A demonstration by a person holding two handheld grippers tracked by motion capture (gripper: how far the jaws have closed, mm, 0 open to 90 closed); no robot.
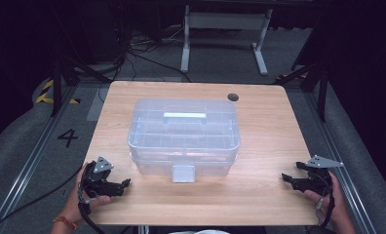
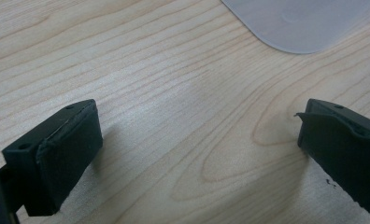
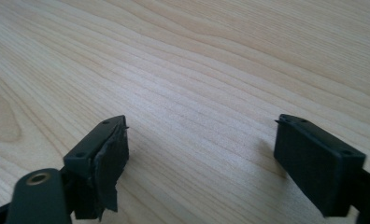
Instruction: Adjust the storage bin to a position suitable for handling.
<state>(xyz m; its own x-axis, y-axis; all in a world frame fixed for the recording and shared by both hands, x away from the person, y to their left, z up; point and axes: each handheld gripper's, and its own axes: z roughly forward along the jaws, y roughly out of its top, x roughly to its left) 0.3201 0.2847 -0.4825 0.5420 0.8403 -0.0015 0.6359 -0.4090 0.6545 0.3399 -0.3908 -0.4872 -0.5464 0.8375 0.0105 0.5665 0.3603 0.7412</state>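
Left hand-held gripper (image 1: 125,184): in my left hand at the near left corner of the surface, jaws spread wide, nothing between them; in the left gripper view (image 2: 199,140) bare wood shows in the gap.
Right hand-held gripper (image 1: 284,178): in my right hand at the near right edge, jaws likewise wide apart and holding nothing; the right gripper view (image 3: 202,149) shows plain wood grain between the pads.
Pointing: both aim inward, toward the middle of the surface.
Box (image 1: 183,134): clear plastic storage box with lid on, sitting mid-surface between my two hand-held grippers, apart from both; its corner (image 2: 300,23) shows just beyond the left one.
Latch (image 1: 183,173): on the box's near side, facing me.
Handle (image 1: 184,115): flat on the lid.
Surface (image 1: 269,126): light wood.
Floor (image 1: 69,138): grey, a "4" marked left of the surface.
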